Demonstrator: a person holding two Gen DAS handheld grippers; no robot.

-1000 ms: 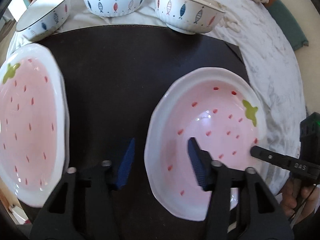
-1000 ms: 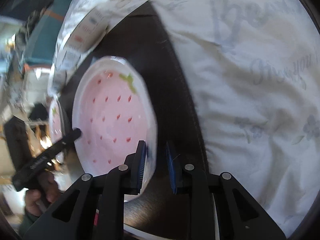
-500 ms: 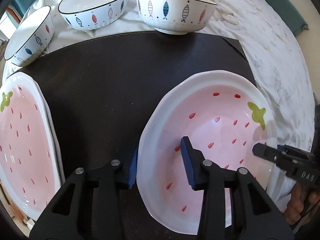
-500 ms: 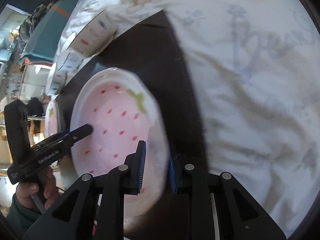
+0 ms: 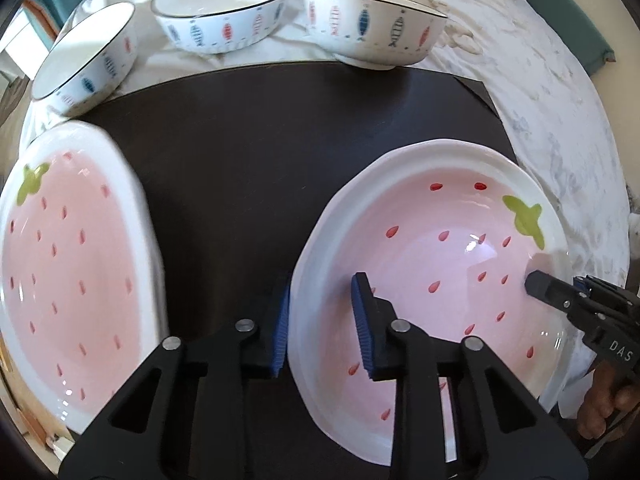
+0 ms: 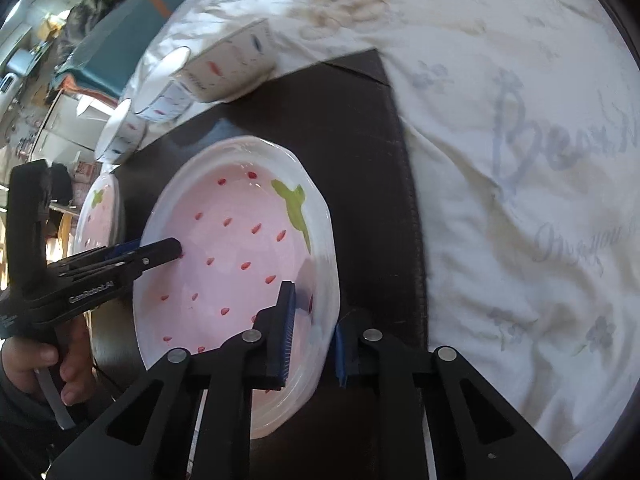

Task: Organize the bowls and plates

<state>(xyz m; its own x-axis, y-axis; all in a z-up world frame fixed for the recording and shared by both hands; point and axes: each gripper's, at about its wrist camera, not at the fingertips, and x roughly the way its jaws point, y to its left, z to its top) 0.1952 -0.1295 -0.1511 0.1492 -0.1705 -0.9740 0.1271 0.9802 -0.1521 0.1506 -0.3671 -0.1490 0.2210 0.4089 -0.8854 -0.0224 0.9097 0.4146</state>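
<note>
Strawberry plate (image 5: 432, 264) on dark mat (image 5: 280, 140), both rims pinched: left gripper (image 5: 322, 326) jaws just closed on near rim; right gripper (image 6: 310, 338) jaws likewise opposite; lift level, match hands; second plate (image 5: 68, 264) likely target.

Lower left of the left wrist view, the second pink plate (image 5: 72, 280) runs off the frame edge, its rim smeared. At lower right, the hand (image 5: 608, 404) shows only knuckles. In the right wrist view, the bowls (image 6: 160, 96) at upper left blur together, fish marks unreadable. Room clutter behind: indistinct.
</note>
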